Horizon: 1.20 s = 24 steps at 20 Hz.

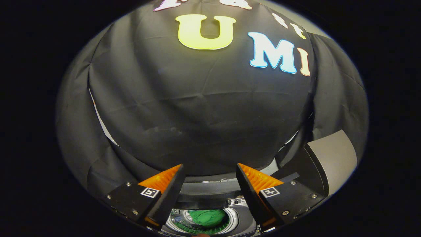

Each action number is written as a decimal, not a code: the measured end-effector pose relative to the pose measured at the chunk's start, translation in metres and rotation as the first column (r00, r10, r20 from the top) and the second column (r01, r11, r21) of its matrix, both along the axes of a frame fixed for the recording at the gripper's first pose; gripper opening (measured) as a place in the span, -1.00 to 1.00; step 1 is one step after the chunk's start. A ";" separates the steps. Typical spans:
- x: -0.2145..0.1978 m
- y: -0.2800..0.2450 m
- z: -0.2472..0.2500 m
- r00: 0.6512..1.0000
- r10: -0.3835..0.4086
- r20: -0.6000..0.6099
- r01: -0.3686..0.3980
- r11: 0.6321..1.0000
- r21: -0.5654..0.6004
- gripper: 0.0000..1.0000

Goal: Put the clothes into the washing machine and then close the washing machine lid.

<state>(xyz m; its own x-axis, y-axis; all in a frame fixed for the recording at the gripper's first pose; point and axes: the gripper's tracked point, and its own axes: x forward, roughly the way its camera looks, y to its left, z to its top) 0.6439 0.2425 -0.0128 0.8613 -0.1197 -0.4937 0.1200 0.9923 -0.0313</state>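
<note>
My gripper [209, 169] is open, with nothing between its fingers, and it is held high above the washing machine. Below and between the fingers I see the machine's round drum opening [230, 221]. A green garment [208, 217] lies bunched inside the drum. The machine's lid [332, 158] stands raised beyond the right finger, grey on its outer face with a dark inner side. The dark back rim of the machine [210, 191] curves between the two fingers.
The booth's black cloth wall [197, 108] hangs straight ahead, close behind the machine. A pale gap [102, 123] in the cloth runs down on the left side.
</note>
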 end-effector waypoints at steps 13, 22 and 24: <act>-0.037 0.007 -0.005 0.995 0.049 0.089 -0.051 0.999 0.014 0.92; -0.071 0.009 -0.008 0.978 0.067 0.198 -0.070 0.998 0.008 0.92; -0.078 0.009 -0.013 0.976 0.069 0.205 -0.072 0.997 0.008 0.92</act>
<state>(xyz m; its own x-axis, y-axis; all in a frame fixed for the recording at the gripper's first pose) 0.5657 0.2516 -0.0254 0.9504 -0.0488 -0.3073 0.0519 0.9986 0.0021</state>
